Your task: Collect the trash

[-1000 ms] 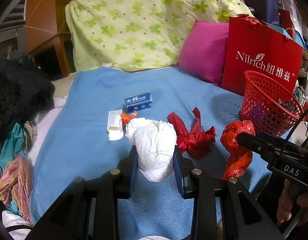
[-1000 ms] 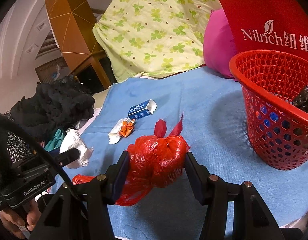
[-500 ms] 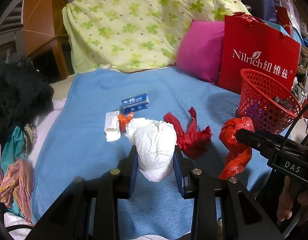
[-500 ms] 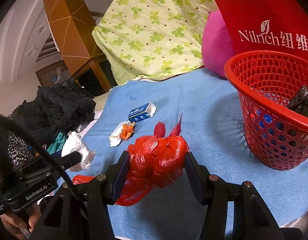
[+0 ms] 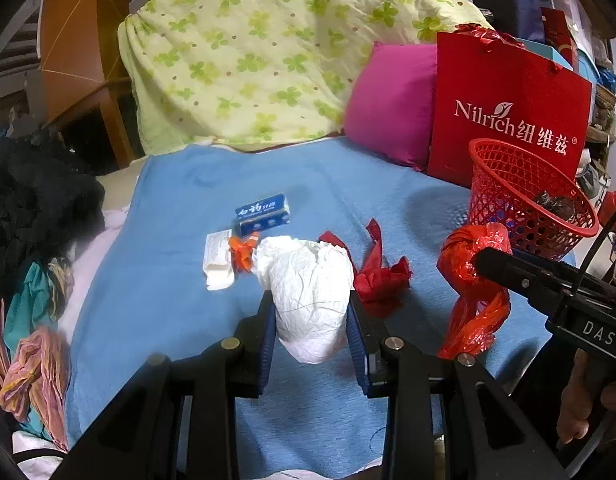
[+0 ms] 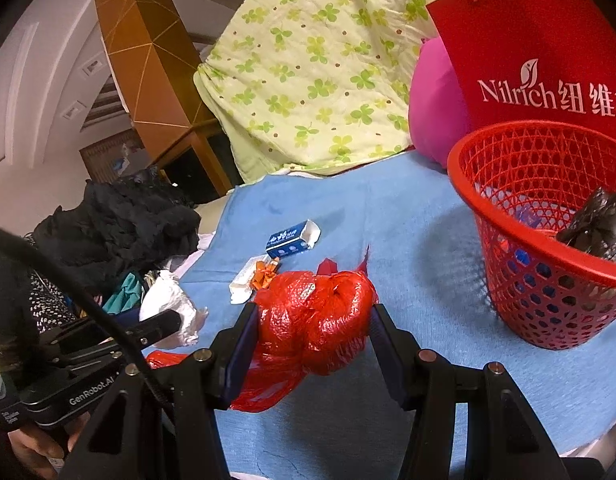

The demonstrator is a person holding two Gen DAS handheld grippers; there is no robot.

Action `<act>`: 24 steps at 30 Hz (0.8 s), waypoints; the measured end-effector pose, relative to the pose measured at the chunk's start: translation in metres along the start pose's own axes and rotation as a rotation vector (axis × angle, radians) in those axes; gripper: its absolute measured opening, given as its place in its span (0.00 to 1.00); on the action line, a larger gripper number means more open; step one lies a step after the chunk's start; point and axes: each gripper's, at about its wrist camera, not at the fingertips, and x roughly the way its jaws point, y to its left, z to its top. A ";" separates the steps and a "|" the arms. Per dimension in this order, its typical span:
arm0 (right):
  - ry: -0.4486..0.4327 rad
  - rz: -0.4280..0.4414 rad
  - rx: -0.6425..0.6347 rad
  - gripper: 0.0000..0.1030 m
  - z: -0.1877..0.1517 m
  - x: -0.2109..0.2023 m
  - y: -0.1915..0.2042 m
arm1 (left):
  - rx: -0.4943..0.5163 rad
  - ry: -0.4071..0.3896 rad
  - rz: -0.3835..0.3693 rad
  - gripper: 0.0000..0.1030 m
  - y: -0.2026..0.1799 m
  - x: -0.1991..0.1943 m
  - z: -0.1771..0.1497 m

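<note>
My left gripper (image 5: 311, 336) is shut on a crumpled white paper wad (image 5: 308, 296), held above the blue blanket (image 5: 179, 208). My right gripper (image 6: 312, 340) is shut on a knotted red plastic bag (image 6: 316, 320), whose tail hangs down; the same bag (image 5: 472, 264) shows at the right of the left wrist view. A red mesh basket (image 6: 548, 280) stands to the right with a dark wrapper (image 6: 596, 224) inside. Still on the blanket lie a blue box (image 5: 263, 213), a white packet (image 5: 216, 258), an orange scrap (image 5: 241, 250) and a red crumpled piece (image 5: 378, 276).
A red paper shopping bag (image 5: 504, 116) and a pink pillow (image 5: 388, 108) stand behind the basket. A green-flowered quilt (image 5: 267, 52) is piled at the back. Dark and coloured clothes (image 5: 31, 216) lie heaped along the left edge of the bed.
Both views have drifted slightly, so the basket sits a little further left in each picture. Both grips are unchanged, and the loose trash has not moved on the blanket.
</note>
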 end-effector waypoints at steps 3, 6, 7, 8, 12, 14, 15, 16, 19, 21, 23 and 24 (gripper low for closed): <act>-0.009 0.000 -0.001 0.57 0.002 -0.003 -0.002 | 0.006 -0.003 -0.003 0.35 -0.002 -0.001 0.002; -0.019 0.004 -0.001 0.57 0.003 -0.008 -0.002 | 0.013 -0.006 -0.006 0.35 -0.005 -0.003 0.003; -0.022 0.004 -0.002 0.57 0.003 -0.009 -0.002 | 0.015 -0.007 -0.007 0.35 -0.007 -0.004 0.004; -0.026 0.004 -0.004 0.57 0.004 -0.011 -0.002 | 0.018 -0.009 -0.007 0.35 -0.008 -0.005 0.004; -0.039 0.008 -0.012 0.57 0.005 -0.017 -0.003 | 0.031 -0.015 -0.013 0.35 -0.013 -0.009 0.007; -0.045 0.008 -0.013 0.57 0.006 -0.018 -0.004 | 0.039 -0.018 -0.015 0.35 -0.016 -0.010 0.008; -0.050 0.007 -0.012 0.57 0.006 -0.020 -0.005 | 0.043 -0.019 -0.016 0.35 -0.017 -0.010 0.009; -0.052 0.006 -0.011 0.57 0.006 -0.021 -0.005 | 0.047 -0.021 -0.018 0.35 -0.018 -0.011 0.010; -0.060 0.009 0.001 0.57 0.008 -0.024 -0.010 | 0.056 -0.025 -0.020 0.35 -0.022 -0.013 0.012; -0.070 0.004 0.005 0.57 0.008 -0.026 -0.012 | 0.063 -0.028 -0.021 0.35 -0.024 -0.014 0.014; -0.075 0.007 0.014 0.57 0.009 -0.028 -0.016 | 0.068 -0.029 -0.023 0.35 -0.026 -0.015 0.015; -0.080 0.008 0.018 0.57 0.010 -0.029 -0.018 | 0.073 -0.030 -0.024 0.35 -0.028 -0.016 0.016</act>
